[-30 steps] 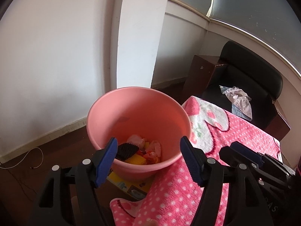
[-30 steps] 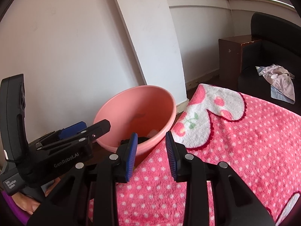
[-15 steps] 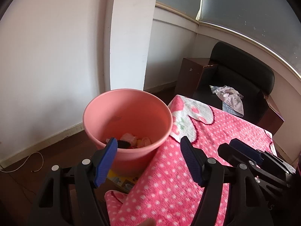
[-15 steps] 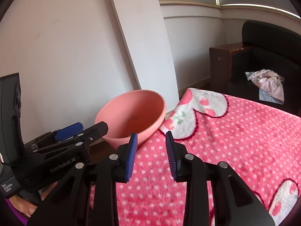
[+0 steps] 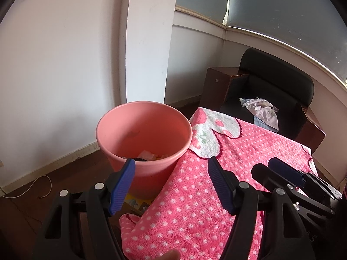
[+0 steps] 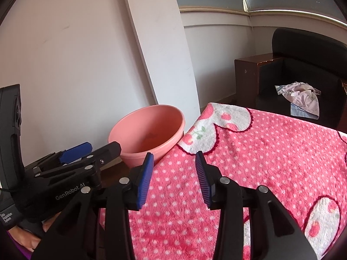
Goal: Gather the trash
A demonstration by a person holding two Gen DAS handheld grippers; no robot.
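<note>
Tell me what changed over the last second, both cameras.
Both hand-held grippers pulled back and up from the pink bucket: it looks smaller and farther in both views, and more of the pink polka-dot blanket now shows. The left hand-held gripper and the right hand-held gripper stayed open and empty; nothing was grasped or released. The bucket, the trash in it and the blanket stayed put.

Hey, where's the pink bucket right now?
The pink bucket stands on the floor by the white pillar, touching the left edge of the pink polka-dot blanket, ahead-left of both grippers.
</note>
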